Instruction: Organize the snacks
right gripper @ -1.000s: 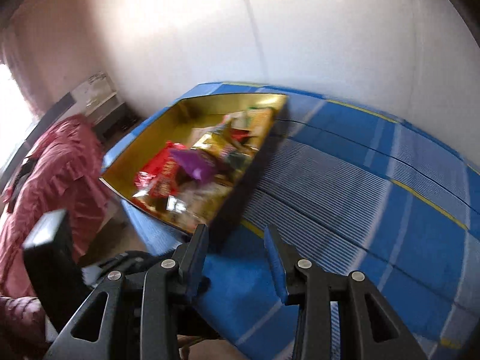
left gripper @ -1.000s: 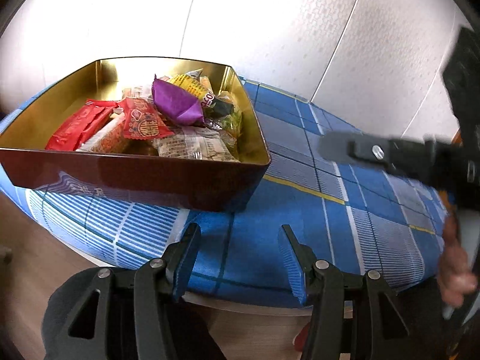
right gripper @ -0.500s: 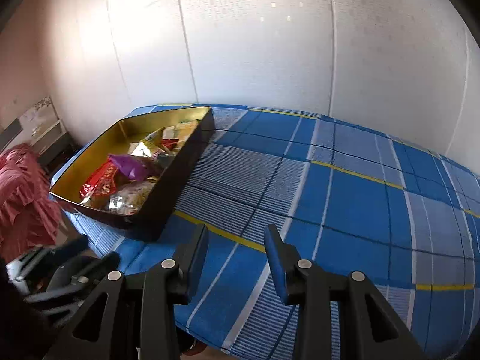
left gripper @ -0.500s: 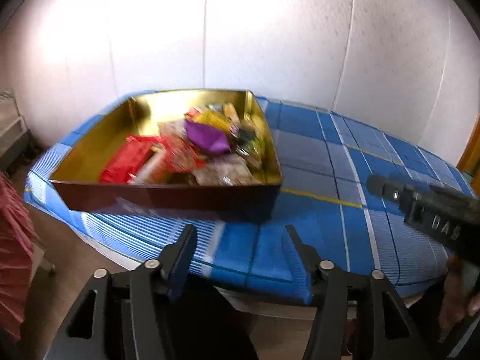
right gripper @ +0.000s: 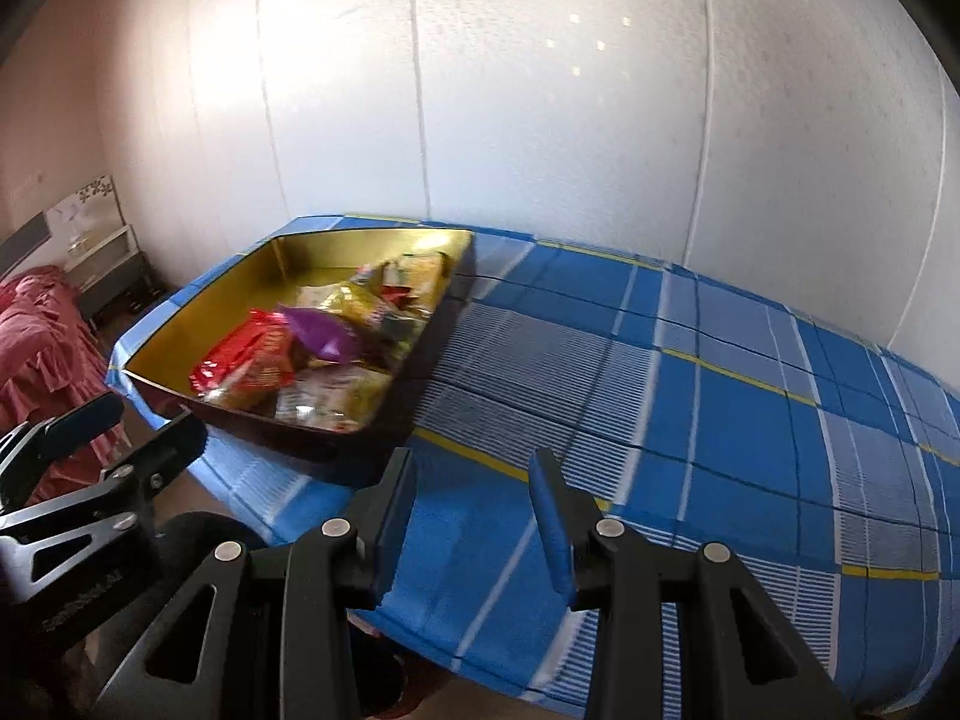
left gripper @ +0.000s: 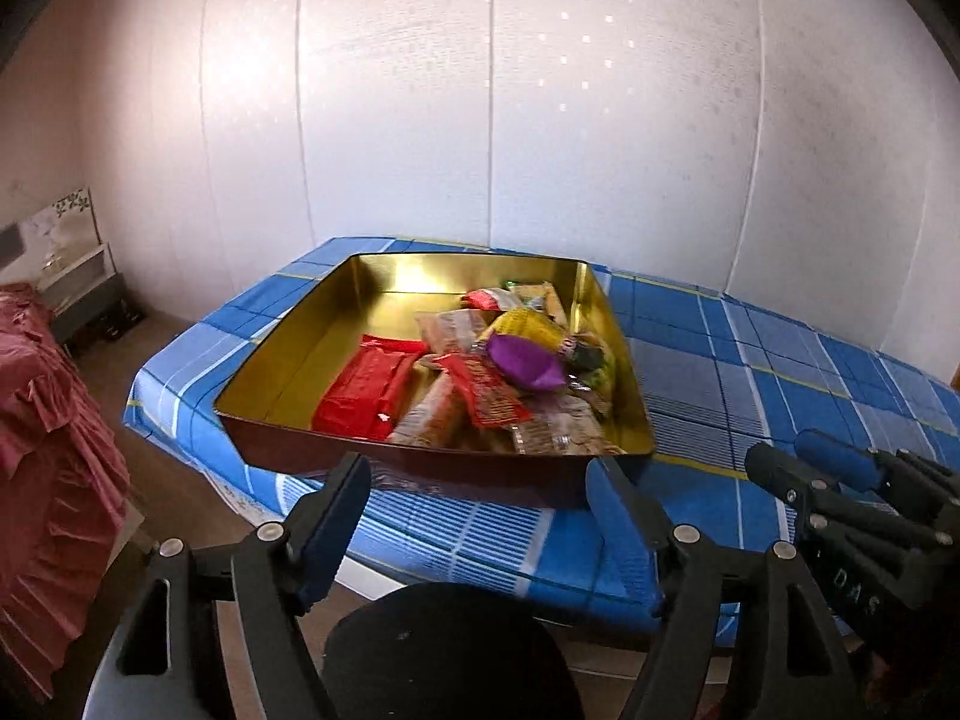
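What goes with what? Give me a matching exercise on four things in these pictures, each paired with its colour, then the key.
Column one:
1. tin tray
2. long flat wrapper
3. crumpled wrapper on top of the snack pile
4. tablecloth

Column two:
A. purple
B. blue plaid with white and yellow lines
C. gold inside
D. red

Pairs: 1-C, 2-D, 3-A, 4-B
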The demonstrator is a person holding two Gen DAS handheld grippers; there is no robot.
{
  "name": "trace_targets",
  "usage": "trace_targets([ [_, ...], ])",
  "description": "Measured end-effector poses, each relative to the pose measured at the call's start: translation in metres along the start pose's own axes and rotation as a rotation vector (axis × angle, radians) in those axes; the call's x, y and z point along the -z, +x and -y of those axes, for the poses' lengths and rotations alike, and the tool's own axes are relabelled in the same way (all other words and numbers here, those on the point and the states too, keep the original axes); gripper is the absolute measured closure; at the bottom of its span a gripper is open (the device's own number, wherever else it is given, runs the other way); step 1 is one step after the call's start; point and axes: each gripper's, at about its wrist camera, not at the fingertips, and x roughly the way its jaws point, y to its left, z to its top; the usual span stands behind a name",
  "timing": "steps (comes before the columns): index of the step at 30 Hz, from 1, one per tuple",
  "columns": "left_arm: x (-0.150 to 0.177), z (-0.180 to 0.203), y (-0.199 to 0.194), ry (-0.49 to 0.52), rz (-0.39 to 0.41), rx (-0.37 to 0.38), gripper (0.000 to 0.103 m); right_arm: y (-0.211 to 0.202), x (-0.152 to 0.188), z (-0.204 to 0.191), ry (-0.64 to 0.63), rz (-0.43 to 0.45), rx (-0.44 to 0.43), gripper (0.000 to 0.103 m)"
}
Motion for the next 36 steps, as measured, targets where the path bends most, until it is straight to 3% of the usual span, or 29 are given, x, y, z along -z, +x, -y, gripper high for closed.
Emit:
trace_targets([
  [13,0.0,-0.025,-0.003,-0.067,0.014,-0.049,0.016,-0.003,0.001,-0.028,-0.062,0.006,-0.018,0.063],
  [36,-0.002,-0.031,-0.007,-0.072,0.023,-0.06,0.011,0.0,0.004,-0.034,-0.084,0.005,-0.026,0.063],
])
